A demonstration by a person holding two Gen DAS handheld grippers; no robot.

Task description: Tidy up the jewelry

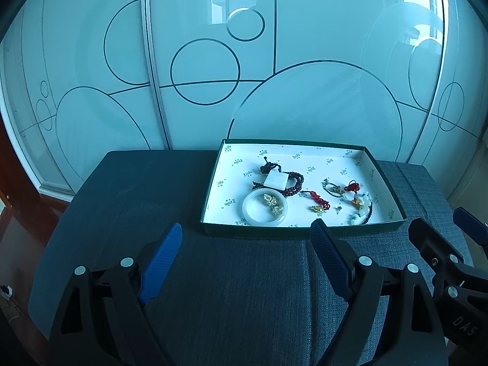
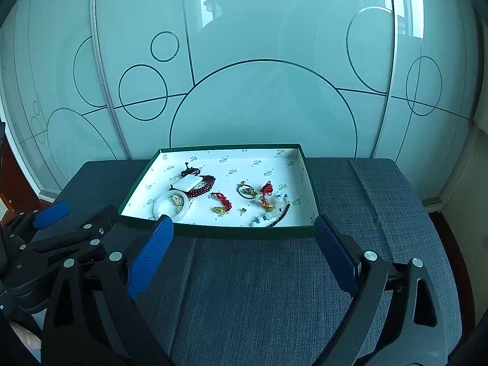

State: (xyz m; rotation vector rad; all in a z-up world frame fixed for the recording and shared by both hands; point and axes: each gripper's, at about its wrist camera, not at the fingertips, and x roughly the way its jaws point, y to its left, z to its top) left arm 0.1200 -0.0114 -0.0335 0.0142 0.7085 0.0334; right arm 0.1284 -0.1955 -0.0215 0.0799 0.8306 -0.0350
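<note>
**Ana:** While both grippers hung above the grey fabric surface (image 2: 259,289), what lay ahead of them?

**Ben:** A shallow green box (image 2: 219,232) with a white printed lining sat on the far part of that surface, close to a frosted glass wall (image 2: 262,61) marked with dark circles. All the jewelry was inside the box.

**Ana:** What pieces were there?

**Ben:** Toward the left, a white jade bangle (image 1: 264,211) lay flat with a small cluster of pale beads (image 1: 273,203) inside its ring. Just behind it, a white square pendant (image 1: 277,181) rested on a dark red bead bracelet (image 1: 295,183). Near the middle lay a red knotted cord with a gold charm (image 2: 223,203). To the right were a thin metal ring (image 2: 246,191), a second red knot (image 2: 267,188), and a white and dark bead bracelet (image 2: 276,212) near the front wall.

**Ana:** And the grippers?

**Ben:** The left gripper (image 1: 246,253) was spread wide with nothing between its blue pads. The right gripper (image 2: 243,245) was spread wide and empty too. Both were short of the box, side by side.
</note>
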